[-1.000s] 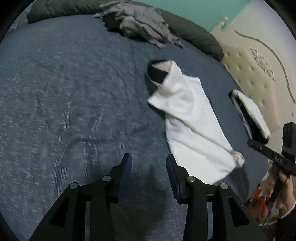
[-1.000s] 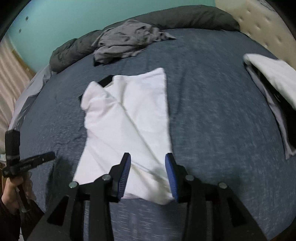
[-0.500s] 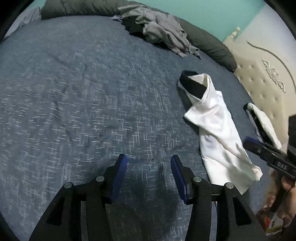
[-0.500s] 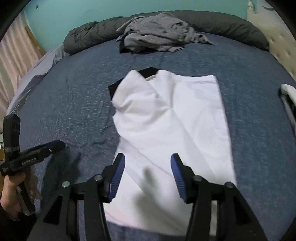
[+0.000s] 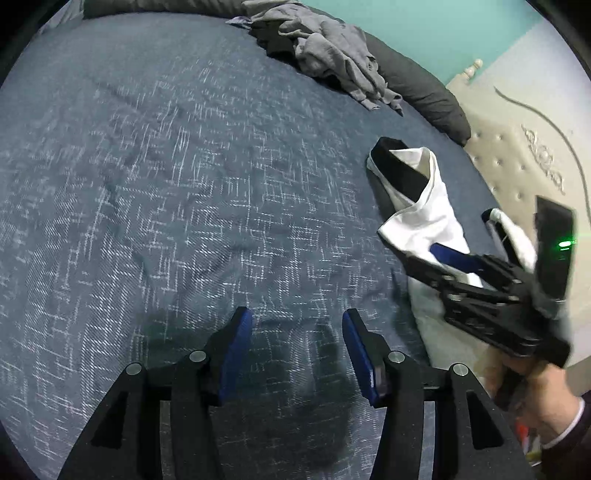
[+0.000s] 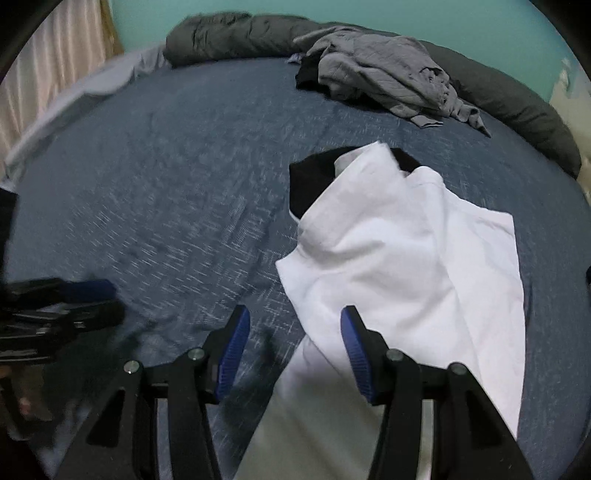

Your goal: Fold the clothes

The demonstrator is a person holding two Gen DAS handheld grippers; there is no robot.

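A white garment (image 6: pixel 406 251) with a black part at its collar end lies partly folded on the blue bedspread (image 5: pixel 147 184). My right gripper (image 6: pixel 295 317) hangs open over the garment's near left edge, one finger above the cloth and one above bare bedspread, with nothing between them. My left gripper (image 5: pixel 297 321) stands open over bare bedspread, left of the garment (image 5: pixel 424 218). In the left wrist view the right gripper (image 5: pixel 421 253) reaches over the white cloth. The left gripper (image 6: pixel 114 301) shows blurred at the left edge of the right wrist view.
A crumpled grey clothes pile (image 6: pixel 380 77) lies at the far side against a rolled dark grey duvet (image 6: pixel 240 33). A second folded white piece (image 5: pixel 517 236) sits by the padded headboard (image 5: pixel 517 166), partly hidden behind the right gripper. A curtain (image 6: pixel 48 85) hangs at the far left.
Both grippers' jaws have widened. The right gripper has slid left across the white garment to its left edge. The left gripper has sunk toward the bedspread, away from the garment.
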